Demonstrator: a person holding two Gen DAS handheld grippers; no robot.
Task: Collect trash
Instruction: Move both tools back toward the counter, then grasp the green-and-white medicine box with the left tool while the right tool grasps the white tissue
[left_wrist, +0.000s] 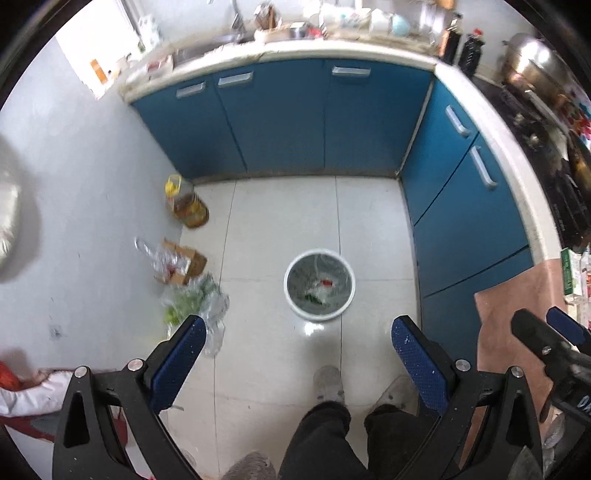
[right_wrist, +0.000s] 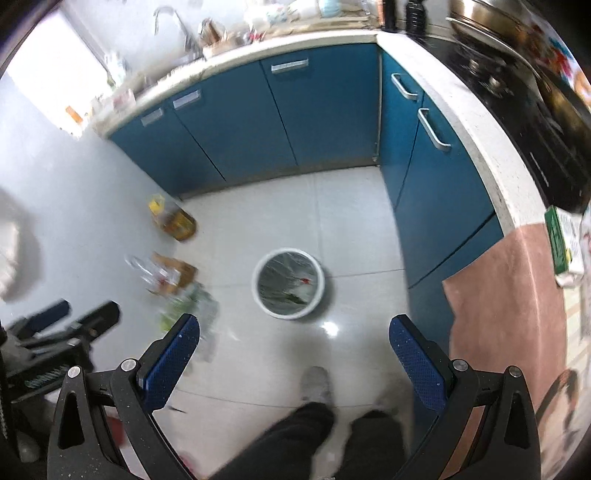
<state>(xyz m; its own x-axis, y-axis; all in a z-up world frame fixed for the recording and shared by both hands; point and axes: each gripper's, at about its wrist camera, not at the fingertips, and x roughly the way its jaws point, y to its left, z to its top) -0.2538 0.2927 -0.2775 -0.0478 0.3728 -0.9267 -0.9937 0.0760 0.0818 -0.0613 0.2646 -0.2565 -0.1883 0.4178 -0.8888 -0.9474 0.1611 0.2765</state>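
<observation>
With two claws (left_wrist: 297, 345) (right_wrist: 293, 341) apart: one bin (left_wrist: 319, 283).

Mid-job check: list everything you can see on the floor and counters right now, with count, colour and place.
trash bin: one, white rim, clear liner, some scraps inside, mid-floor
oil jug: one, amber with yellow cap, by the left wall
cardboard box: one, brown, by the wall
plastic bags: loose pile, clear with green inside, near the box
cabinets: blue, under the L-shaped counter
wok: one, metal, on the stove
green carton: one, right counter
shoes: two, grey
left tool: open, empty
right tool: open, empty
</observation>
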